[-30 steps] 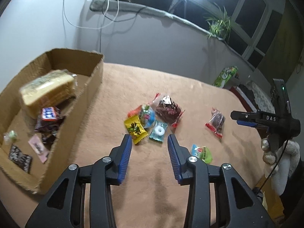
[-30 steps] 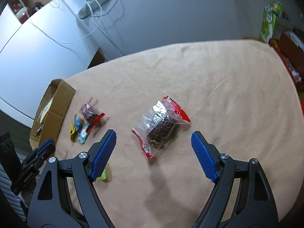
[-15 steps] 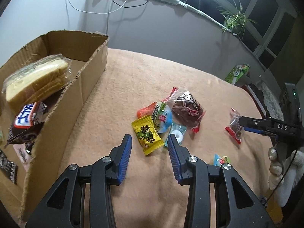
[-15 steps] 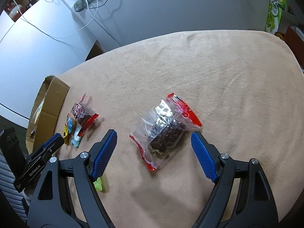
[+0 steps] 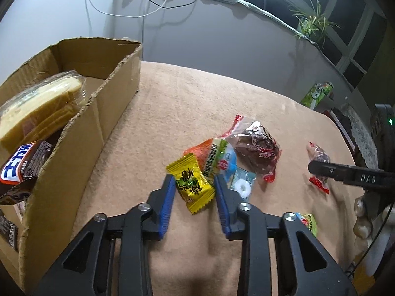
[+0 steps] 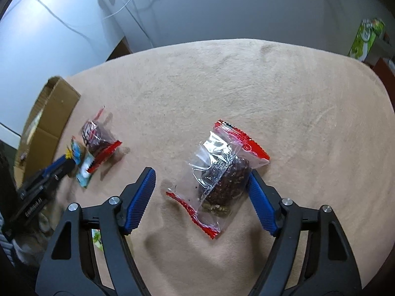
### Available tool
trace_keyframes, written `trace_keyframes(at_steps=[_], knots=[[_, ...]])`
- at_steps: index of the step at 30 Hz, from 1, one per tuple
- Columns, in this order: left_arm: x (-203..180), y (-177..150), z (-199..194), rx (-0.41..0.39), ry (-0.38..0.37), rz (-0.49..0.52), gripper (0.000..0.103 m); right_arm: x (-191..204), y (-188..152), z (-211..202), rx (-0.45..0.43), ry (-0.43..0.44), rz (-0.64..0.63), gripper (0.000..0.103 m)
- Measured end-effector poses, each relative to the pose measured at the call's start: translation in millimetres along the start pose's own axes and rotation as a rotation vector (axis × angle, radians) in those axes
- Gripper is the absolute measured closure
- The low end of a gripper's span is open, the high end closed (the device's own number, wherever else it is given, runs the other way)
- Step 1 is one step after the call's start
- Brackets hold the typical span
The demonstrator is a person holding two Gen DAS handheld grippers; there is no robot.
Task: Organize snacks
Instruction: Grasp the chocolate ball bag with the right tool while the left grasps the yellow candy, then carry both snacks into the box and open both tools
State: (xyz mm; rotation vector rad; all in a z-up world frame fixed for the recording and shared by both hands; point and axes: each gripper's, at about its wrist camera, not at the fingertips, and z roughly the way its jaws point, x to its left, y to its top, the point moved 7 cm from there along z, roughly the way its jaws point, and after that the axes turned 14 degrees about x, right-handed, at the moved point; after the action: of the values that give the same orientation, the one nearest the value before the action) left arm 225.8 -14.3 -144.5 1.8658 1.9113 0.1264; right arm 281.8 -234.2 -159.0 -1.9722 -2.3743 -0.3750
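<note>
The yellow candy packet [image 5: 193,185] lies at lower centre of the left wrist view, on the tan cloth [image 5: 172,93], at the near edge of a small heap of wrapped sweets. The left gripper [image 5: 195,192] straddles it, jaws closing, pads not yet pressing. It looks light, crinkly and slick; best pinched across its puffed middle, not the flat sealed ends.

In the right wrist view, centre frame, the clear red-edged packet with a dark cake [image 6: 219,177] sits between the right gripper [image 6: 201,194] jaws, also closing, one pad at the cake's side. Its loose film would slide; the firmer cake is the hold. The cardboard box [image 5: 103,113] waits at left.
</note>
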Motion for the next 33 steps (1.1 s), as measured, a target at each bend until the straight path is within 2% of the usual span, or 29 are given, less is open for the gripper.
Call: trace_keyframes(at_steps=[2,5,9,12,19,33], knots=[[0,-1,0,-0.004,0.009,0.01,0.079,2,-1,1,0.001,-0.033,-0.015,0.034],[1,-2,1,-0.007,0.04,0.027,0.092,2,-3,1,0.005,-0.058,-0.037,0.037],[1,-4,1,-0.009,0.05,0.043,0.093,3,-5,0,0.005,-0.084,-0.058,0.047],[2,-4,-1,-0.012,0.046,0.036,0.093,-1,-9,-1,-0.001,-0.062,-0.048,0.052],[2,-6,-19,-0.048,-0.006,0.019,0.093,-13,-17,-8,-0.019,-0.001,-0.018,0.057],[-1,-11,-64,-0.122,-0.07,0.018,0.093,-4,-28,-52,-0.097,0.034,-0.038,0.059]])
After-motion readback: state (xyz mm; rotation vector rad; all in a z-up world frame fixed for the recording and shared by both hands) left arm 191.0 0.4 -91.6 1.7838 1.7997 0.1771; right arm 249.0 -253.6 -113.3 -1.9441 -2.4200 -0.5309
